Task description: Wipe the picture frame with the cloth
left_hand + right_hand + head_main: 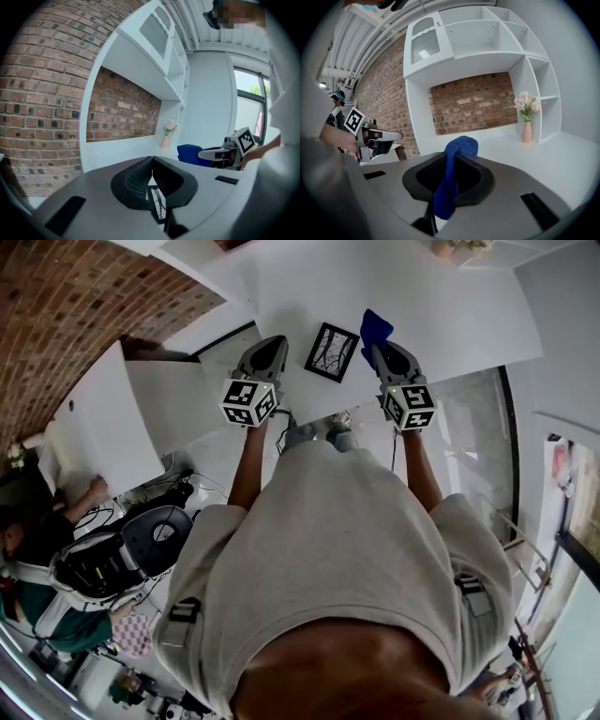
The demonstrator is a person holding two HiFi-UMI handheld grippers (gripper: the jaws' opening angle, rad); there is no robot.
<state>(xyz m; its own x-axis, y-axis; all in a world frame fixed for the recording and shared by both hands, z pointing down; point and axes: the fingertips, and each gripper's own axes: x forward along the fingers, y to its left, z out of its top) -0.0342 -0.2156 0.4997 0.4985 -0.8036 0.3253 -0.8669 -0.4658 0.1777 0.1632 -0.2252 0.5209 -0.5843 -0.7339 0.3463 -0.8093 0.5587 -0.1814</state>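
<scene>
Your left gripper (272, 345), left of centre in the head view, has its jaws pressed together on nothing. Your right gripper (379, 351), right of centre, has its jaws clamped on the blue cloth (374, 326). Between the two, the picture frame (331, 352) lies flat on the white worktop (450, 315).

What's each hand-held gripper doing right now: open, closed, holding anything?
Left hand-held gripper: closed, holding nothing.
Right hand-held gripper: closed on the blue cloth.
</scene>
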